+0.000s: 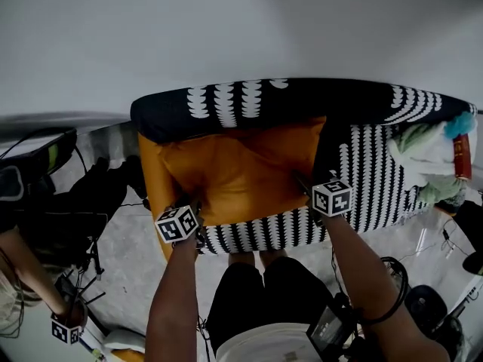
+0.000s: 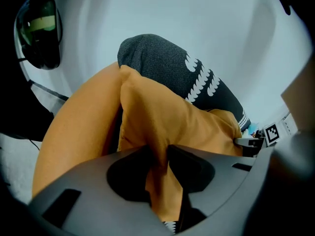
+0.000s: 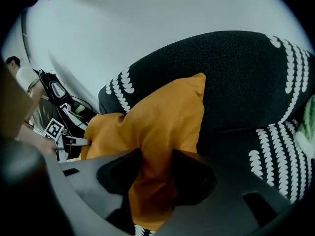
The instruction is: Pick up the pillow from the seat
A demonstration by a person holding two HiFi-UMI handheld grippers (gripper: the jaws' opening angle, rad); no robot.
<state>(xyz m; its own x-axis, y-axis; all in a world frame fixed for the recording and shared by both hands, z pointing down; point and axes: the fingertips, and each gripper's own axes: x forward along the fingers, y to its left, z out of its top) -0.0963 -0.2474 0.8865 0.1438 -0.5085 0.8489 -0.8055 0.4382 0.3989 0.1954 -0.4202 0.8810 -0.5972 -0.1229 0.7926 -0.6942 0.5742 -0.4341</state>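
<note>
Arms reach forward and down from the person standing at the front edge of the seat [image 1: 377, 179], one tool in each hand. The left gripper [image 2: 158, 154] has its jaws clamped on a fold of orange fabric at the near left corner of the pillow [image 1: 241, 168]; the cloth bunches up between the pads and hangs below them. The right gripper [image 3: 156, 161] bites the near right corner the same way, with a thick twist of fabric pinched between its jaws.

The pillow lies on the left part of the seat, its far edge against the backrest [image 1: 302, 100]. Just left of it is another orange surface [image 1: 151, 179]; I cannot tell whether that is an armrest or a second cushion.

The seat is black with rows of white marks. Its right end holds a heap of green and white cloth [image 1: 426, 157], with a red flat thing [image 1: 462, 155] touching the heap. Beyond the backrest rises a pale wall [image 1: 241, 29].
</note>
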